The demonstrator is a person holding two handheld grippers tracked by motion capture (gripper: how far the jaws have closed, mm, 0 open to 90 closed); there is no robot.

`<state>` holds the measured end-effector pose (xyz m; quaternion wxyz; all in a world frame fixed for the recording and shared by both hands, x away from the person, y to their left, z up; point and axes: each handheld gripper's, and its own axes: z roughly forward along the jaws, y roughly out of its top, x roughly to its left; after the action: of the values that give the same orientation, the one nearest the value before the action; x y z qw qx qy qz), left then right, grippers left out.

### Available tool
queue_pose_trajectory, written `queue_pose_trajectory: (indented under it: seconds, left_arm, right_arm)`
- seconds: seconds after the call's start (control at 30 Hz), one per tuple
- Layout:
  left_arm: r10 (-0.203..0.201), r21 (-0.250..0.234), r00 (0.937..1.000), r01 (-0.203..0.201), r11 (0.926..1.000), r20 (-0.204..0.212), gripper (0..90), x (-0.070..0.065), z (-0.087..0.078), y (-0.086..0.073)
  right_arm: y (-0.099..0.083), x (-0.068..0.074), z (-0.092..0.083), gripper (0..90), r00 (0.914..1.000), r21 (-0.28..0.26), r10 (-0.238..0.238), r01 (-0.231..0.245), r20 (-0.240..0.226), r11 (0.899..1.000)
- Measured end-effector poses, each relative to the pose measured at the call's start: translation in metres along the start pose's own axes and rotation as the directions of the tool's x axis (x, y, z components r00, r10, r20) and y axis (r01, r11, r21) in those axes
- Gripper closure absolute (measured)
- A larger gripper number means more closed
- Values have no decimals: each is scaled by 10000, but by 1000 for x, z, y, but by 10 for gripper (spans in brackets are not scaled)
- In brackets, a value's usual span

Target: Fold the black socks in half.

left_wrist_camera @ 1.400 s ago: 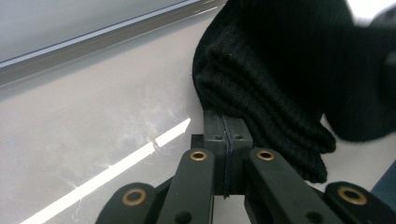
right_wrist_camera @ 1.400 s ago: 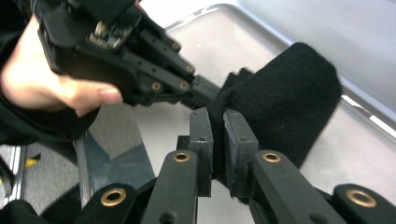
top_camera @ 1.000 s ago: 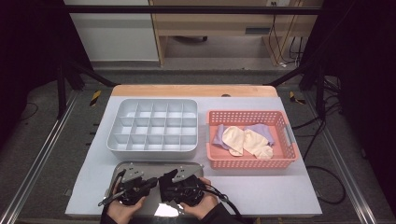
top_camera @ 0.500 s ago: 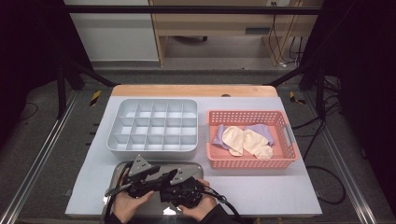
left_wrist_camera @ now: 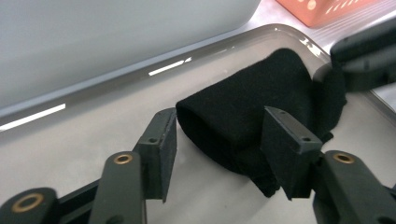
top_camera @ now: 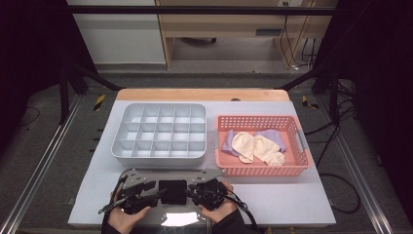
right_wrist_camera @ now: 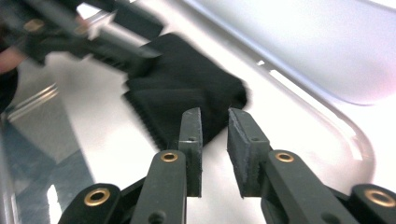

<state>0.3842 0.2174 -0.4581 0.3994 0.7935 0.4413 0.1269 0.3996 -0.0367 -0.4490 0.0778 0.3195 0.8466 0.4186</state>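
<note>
Black fabric, a folded sock point(top_camera: 173, 191), lies on a shiny metal tray point(top_camera: 127, 173) at the near edge of the table, directly between the two grippers. Left gripper point(left_wrist_camera: 217, 147): jaws have just been opening and stand apart, straddling the sock's near rolled end without pressing it. Right gripper point(right_wrist_camera: 215, 140): jaws narrow, nothing between them, tips just short of the sock's edge (no contact can be confirmed). In the high view the sock's long axis runs across the tray from the left gripper point(top_camera: 155, 191) to the right gripper point(top_camera: 191, 191), so each faces one end, and the left sits nearer. Beyond the tray stand a grey compartment box point(top_camera: 160, 131) and an orange basket point(top_camera: 263, 168).
</note>
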Motion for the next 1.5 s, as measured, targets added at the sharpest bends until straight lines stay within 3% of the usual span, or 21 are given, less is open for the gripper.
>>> queue_pose_trajectory:
  seconds: [0.17, 0.27, 0.4, 0.53, 0.67, 0.83, 1.03, 1.17, 1.5]
  left_arm:
    - [-73, -51, 9996, 72, 10000, -271, 397, -6, -1, -3]
    - [-164, -99, 9995, 161, 9998, -287, 383, -7, 0, -4]
    - [-327, -150, 9994, 325, 9994, -119, 378, -4, 0, -3]
    - [-853, -296, 9960, 860, 9958, 263, 345, 3, -1, -1]
    - [-1247, -536, 9904, 1279, 9903, 589, 328, 8, 2, 0]
    - [-1064, -200, 9913, 1082, 9939, 769, 321, 5, 8, -2]
    - [-995, -16, 9898, 1002, 9950, 1015, 308, 2, 10, -4]
    - [-1087, 231, 9857, 1066, 9940, 1290, 283, 0, 14, -5]
    - [-1007, 464, 9810, 943, 9945, 1660, 282, -7, 17, -6]
  right_arm:
    - [3, -2, -7, 759, 9991, -501, 396, -404, -164, 9979]
    - [5, 4, -7, 760, 9989, -769, 317, -341, -331, 9965]
    - [3, 8, 1, 765, 9992, -386, 143, -157, -371, 9991]
    - [-5, 7, 11, 769, 9990, 77, 228, -225, -379, 9997]
    - [-5, 8, 10, 765, 9986, 40, 212, -210, -486, 9998]
    - [-6, 8, 10, 760, 9982, 206, 261, -250, -543, 9995]
    - [-1, 6, 0, 784, 9986, -462, 355, -373, -399, 9982]
    - [-8, 8, 12, 822, 9982, 142, 254, -246, -537, 9996]
    - [-15, 8, 9, 835, 9968, 203, 369, -355, -704, 9992]
